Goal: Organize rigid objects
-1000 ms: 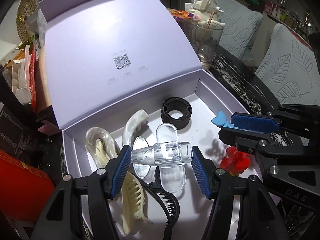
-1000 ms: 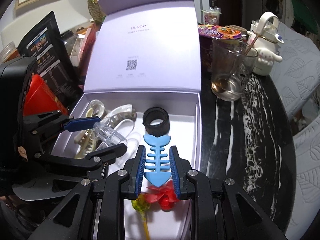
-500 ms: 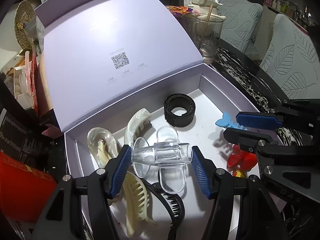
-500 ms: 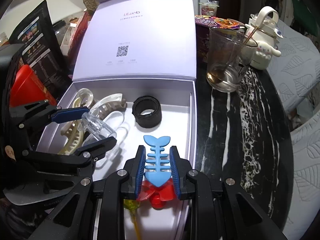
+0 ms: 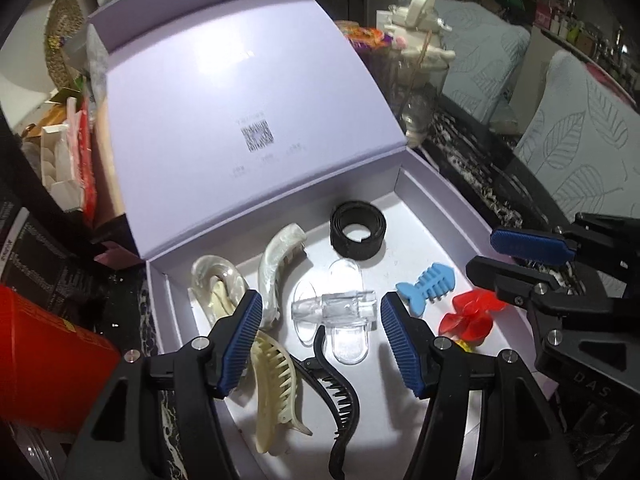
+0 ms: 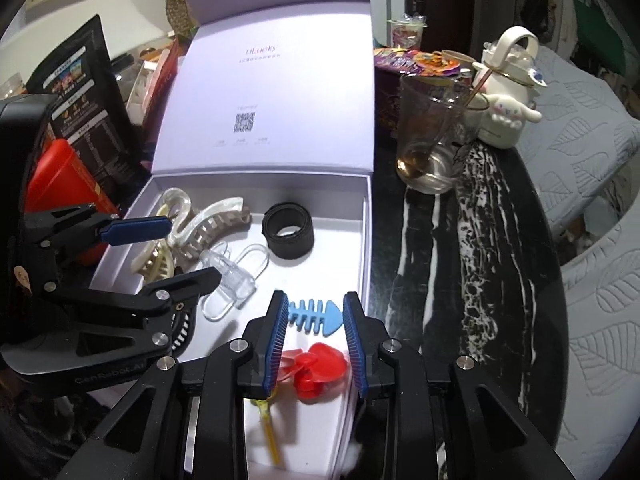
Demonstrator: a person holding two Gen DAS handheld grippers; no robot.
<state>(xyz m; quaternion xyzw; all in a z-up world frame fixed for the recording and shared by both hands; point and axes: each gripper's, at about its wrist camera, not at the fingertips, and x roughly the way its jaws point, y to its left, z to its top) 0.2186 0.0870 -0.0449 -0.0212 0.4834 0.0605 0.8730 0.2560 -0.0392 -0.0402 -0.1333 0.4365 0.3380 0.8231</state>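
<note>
An open lilac box [image 5: 432,196] [image 6: 366,216] holds hair clips and small items. My left gripper [image 5: 322,320] is open above a clear plastic clip [image 5: 336,308] [image 6: 232,276] that lies on the box floor. My right gripper [image 6: 316,328] [image 5: 496,256] is open over a blue fishbone piece [image 6: 316,316] [image 5: 426,284], which lies on the box floor. A red flower piece [image 6: 320,372] [image 5: 468,320] lies just in front of it. A black coiled band [image 5: 358,236] [image 6: 288,236], pearly claw clips [image 5: 280,268] [image 6: 216,224], a cream claw clip [image 5: 272,392] and a black claw clip [image 5: 340,396] also lie inside.
The box lid [image 6: 272,100] stands upright at the back. A glass with a spoon [image 6: 432,144] and a white character bottle [image 6: 508,96] stand on the black marble table [image 6: 460,280] to the right. A red container [image 5: 36,368] and black packet [image 6: 80,92] are on the left.
Both grippers have opened. The clear clip and the blue fishbone piece have dropped from the pads onto the box floor.
</note>
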